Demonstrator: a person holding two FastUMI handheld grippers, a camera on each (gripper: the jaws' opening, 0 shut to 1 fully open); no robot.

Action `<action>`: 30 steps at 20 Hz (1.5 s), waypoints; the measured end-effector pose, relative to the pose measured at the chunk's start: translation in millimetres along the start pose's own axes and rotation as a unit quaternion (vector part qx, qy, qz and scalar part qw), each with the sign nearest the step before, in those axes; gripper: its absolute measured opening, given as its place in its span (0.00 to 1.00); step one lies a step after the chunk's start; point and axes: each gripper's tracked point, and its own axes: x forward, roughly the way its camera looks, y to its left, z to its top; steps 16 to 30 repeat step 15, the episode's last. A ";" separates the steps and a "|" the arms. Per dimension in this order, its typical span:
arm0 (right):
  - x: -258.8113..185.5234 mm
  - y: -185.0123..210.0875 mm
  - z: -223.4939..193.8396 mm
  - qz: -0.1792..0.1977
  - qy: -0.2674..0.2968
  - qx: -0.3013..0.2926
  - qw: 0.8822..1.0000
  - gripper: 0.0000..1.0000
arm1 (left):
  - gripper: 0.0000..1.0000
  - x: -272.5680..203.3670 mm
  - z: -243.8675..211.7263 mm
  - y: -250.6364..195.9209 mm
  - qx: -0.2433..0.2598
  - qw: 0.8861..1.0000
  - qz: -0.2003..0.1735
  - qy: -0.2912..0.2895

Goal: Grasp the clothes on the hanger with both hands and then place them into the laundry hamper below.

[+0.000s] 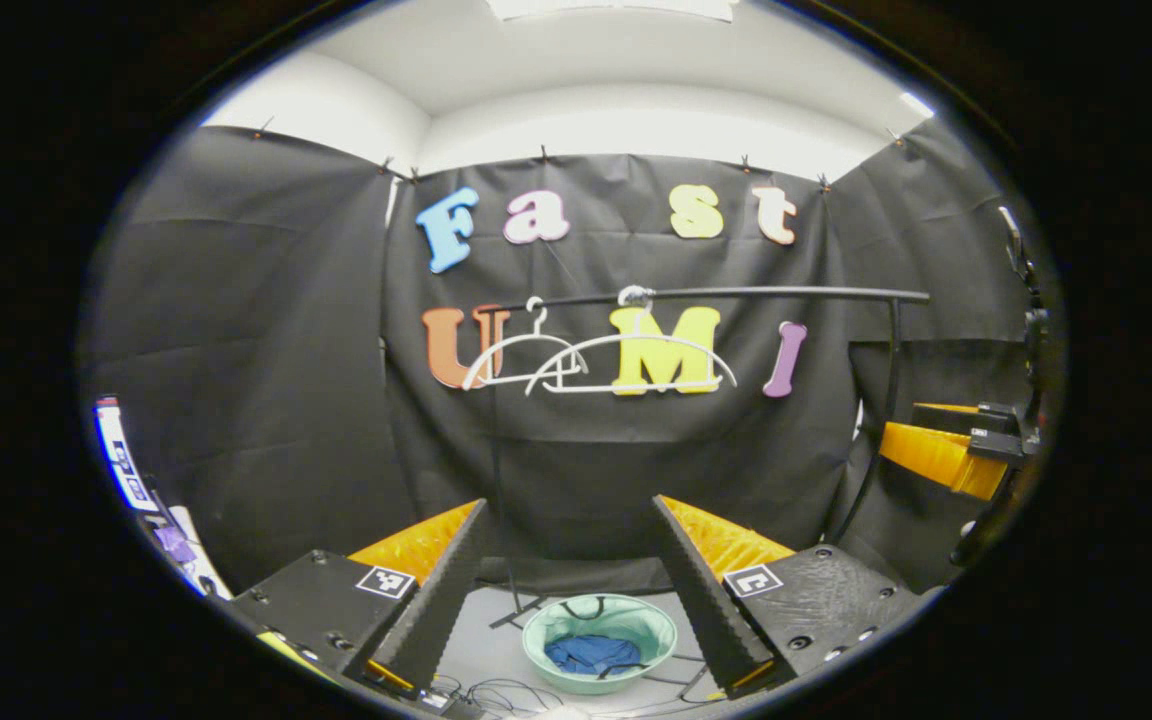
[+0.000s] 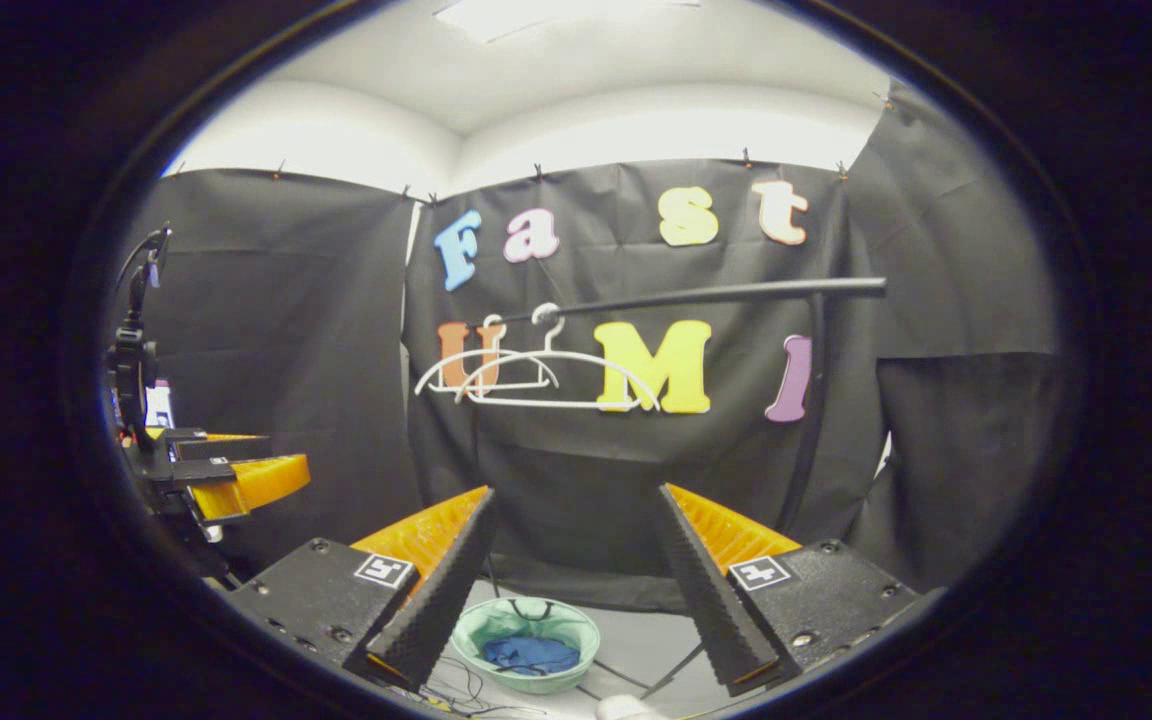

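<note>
Both hangers [image 1: 636,365] on the rail [image 1: 736,294] hang bare ahead of each hand-held gripper. The blue clothes [image 1: 591,653] lie in the hamper [image 1: 546,640] below, so the task looks finished. The left hand-held gripper [image 1: 571,580] and right hand-held gripper [image 2: 576,575] are spread, holding nothing.

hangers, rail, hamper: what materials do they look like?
Hangers: white, thin and smooth, probably plastic or coated wire; too small to tell which. Rail: thin dark tube with a slight sheen, likely painted metal. Hamper: pale green with a soft, crinkled wall, looks like fabric or mesh. The blue garment inside is limp and bunched, so cloth.
</note>
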 end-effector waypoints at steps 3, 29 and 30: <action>-38.0 1.1 11.0 0.012 -0.014 0.014 1.000 1.00 | 0.99 -59.7 17.6 6.8 0.031 0.999 0.036 -0.012; -108.5 42.9 22.0 -0.094 -0.055 0.035 0.993 1.00 | 0.99 -137.6 62.9 91.9 0.022 0.997 0.058 -0.051; -108.5 42.9 22.0 -0.094 -0.055 0.035 0.993 1.00 | 0.99 -137.6 62.9 91.9 0.022 0.997 0.058 -0.051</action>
